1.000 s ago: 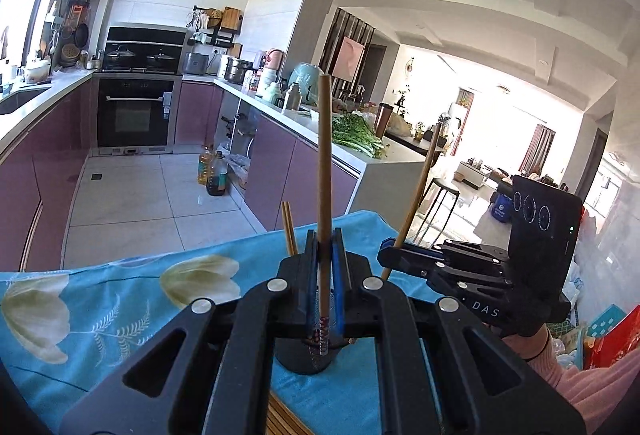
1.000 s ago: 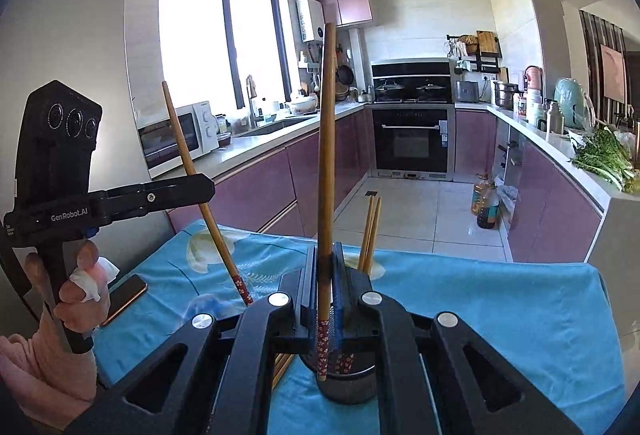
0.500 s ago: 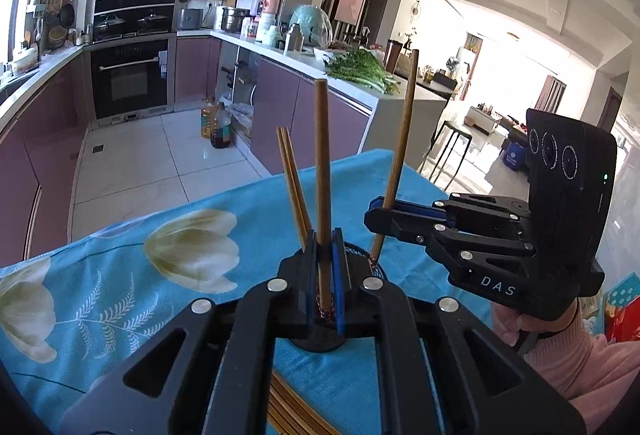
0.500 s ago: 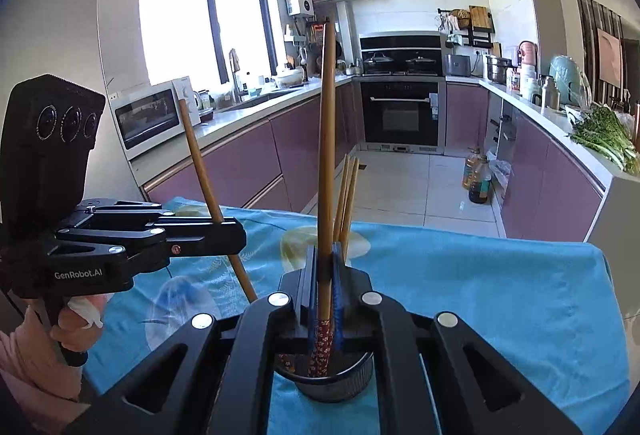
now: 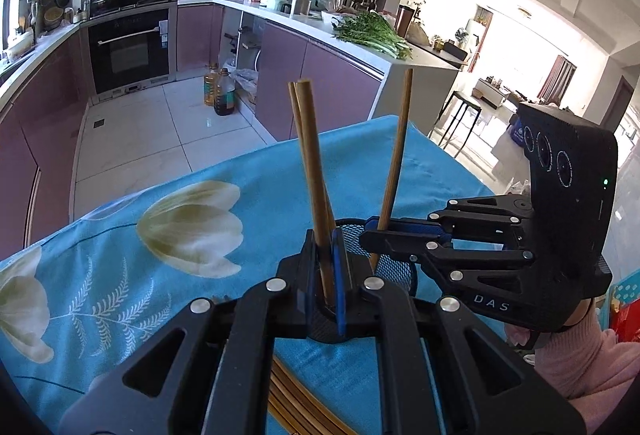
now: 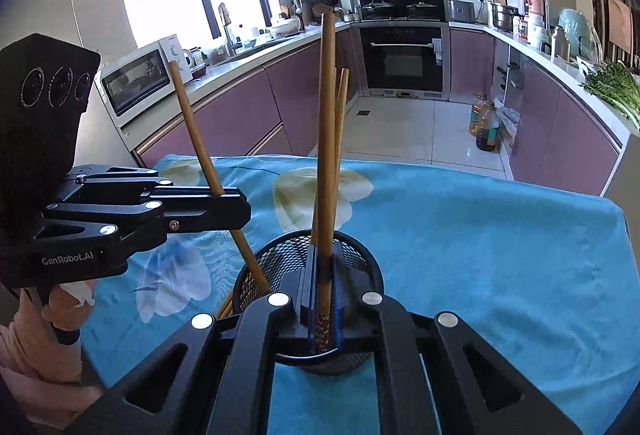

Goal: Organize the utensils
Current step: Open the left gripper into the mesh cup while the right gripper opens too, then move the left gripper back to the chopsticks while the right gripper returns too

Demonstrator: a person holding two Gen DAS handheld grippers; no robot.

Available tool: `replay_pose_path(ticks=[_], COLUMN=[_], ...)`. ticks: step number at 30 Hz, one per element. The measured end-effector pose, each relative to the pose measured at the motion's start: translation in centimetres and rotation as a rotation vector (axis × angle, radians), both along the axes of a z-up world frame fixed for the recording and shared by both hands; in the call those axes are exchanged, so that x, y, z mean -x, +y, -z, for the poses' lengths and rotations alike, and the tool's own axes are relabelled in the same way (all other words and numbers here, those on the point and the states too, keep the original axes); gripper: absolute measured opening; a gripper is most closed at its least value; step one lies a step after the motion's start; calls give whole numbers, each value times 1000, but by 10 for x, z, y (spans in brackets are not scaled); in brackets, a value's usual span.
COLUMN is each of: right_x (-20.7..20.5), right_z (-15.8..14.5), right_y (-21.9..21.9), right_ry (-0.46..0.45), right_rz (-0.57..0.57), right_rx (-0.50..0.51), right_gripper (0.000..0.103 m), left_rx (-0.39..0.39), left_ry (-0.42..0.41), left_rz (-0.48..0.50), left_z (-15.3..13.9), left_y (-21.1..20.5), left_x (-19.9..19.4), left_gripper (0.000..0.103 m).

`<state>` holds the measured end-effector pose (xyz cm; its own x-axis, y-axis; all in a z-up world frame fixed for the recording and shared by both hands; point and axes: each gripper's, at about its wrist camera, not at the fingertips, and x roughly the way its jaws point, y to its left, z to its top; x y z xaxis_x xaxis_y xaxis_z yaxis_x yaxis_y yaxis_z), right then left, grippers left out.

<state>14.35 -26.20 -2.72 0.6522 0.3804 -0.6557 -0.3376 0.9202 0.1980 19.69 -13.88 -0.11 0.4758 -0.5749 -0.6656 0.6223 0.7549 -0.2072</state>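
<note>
Left gripper clamps wooden chopstick, tip down inside black mesh holder. Right gripper clamps second chopstick, patterned end in same holder. Holder stands on blue floral tablecloth.

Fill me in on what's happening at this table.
A person holds a claw in each hand and is putting chopsticks into a black mesh holder on the blue flowered tablecloth. The left claw is shut on one chopstick, the right claw on another, both lower ends over or inside the holder's rim. Two chopsticks already stand inside; more lie on the cloth.
</note>
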Motion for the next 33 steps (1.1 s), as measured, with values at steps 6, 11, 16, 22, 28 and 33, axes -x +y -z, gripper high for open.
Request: replay_pose_path(ticks=[6, 11, 16, 22, 28, 33], right_x=[-9, 0, 28, 70, 93, 100], right_z=[6, -1, -17, -22, 4, 37], right_y=[-4, -7, -7, 8, 38, 64], right_ry=[9, -29, -119, -177, -108, -1], right_rz=[35, 38, 20, -89, -223, -294], right_rx=[-37, -49, -68, -48, 10, 38], right_gripper=[12, 13, 23, 35, 36, 36], left_rx=[27, 45, 53, 9, -77, -105], left_ry=[16, -24, -129, -203, -138, -63], left_rz=[-23, -74, -133, -133, -105, -104], left_z=[7, 5, -7, 3, 43, 77], left_y=[-3, 12, 38, 63, 76, 87], left_x=[-6, 7, 39, 83, 110, 119], left_gripper=[20, 22, 31, 40, 40, 40])
